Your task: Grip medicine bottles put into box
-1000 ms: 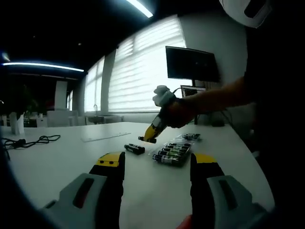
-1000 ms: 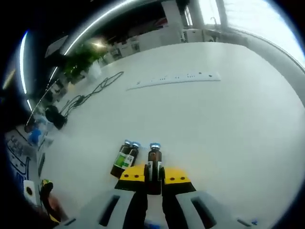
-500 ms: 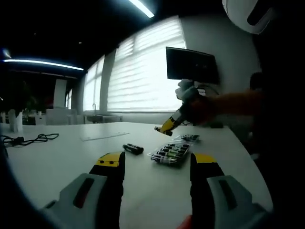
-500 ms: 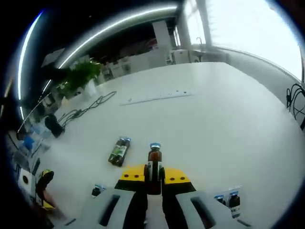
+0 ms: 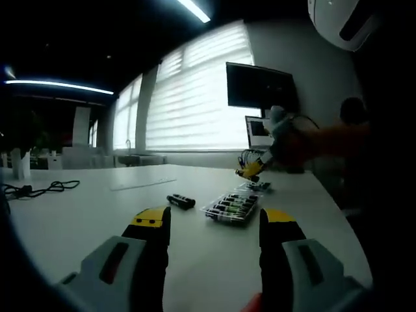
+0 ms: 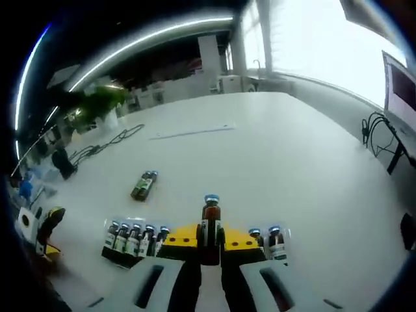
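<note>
**Right gripper clamped on a bottle above the box**

Right gripper (image 6: pixel 210 242), with its yellow-tipped grey jaws, is closed on a small brown glass medicine bottle with a blue cap (image 6: pixel 210 215), held upright between the pads, its cap pointing away from me. Beneath it I see the shallow clear plastic box (image 6: pixel 130 242) lying on the white table (image 6: pixel 260 156), with a row of similar blue-capped bottles packed side by side at its left end and two more bottles (image 6: pixel 270 240) just right of my jaws. Well apart from the box, further out on the table, lies a pair of bottles with green labels (image 6: pixel 143 184), tipped on their sides.

My left gripper (image 5: pixel 211 224) hangs low over the table, jaws spread wide with nothing between them. Past it I see the box (image 5: pixel 233 207), the loose pair (image 5: pixel 181 202), and the right gripper (image 5: pixel 252 169) in a gloved hand (image 5: pixel 286 133) above the box's far end.
</note>
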A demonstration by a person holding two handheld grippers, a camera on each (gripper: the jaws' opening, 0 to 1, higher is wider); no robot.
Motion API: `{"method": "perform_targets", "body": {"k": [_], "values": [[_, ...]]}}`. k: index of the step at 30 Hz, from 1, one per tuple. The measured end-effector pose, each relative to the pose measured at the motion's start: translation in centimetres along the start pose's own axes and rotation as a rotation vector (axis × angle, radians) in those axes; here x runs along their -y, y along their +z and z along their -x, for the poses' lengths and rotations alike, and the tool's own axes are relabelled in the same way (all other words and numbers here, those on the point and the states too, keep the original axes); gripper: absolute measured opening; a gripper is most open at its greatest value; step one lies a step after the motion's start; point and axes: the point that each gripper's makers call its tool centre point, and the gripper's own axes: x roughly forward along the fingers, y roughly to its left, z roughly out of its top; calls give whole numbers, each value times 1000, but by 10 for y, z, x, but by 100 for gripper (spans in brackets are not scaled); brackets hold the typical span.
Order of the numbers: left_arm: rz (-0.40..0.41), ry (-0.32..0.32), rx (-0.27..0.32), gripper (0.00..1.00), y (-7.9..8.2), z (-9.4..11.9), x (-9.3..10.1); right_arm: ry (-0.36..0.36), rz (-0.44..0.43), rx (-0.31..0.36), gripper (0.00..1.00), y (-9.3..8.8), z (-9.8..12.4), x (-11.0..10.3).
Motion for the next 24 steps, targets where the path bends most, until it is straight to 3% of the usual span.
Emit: {"method": "perform_targets", "body": {"k": [2, 4, 8, 17, 24], "values": [[-2, 1, -3, 48, -1, 0, 0, -23, 17, -4, 7, -5, 2, 6], [-2, 2, -6, 48, -1, 0, 0, -72, 101, -4, 7, -7, 5, 13], [-1, 2, -10, 48, -2, -1, 0, -98, 160, -33, 7, -16, 5, 16], [-7, 6, -19, 48, -4, -1, 0, -84, 151, -41, 7, -24, 0, 18], [-8, 3, -21, 48, -4, -2, 0, -104, 197, -50, 7, -31, 0, 17]]}}
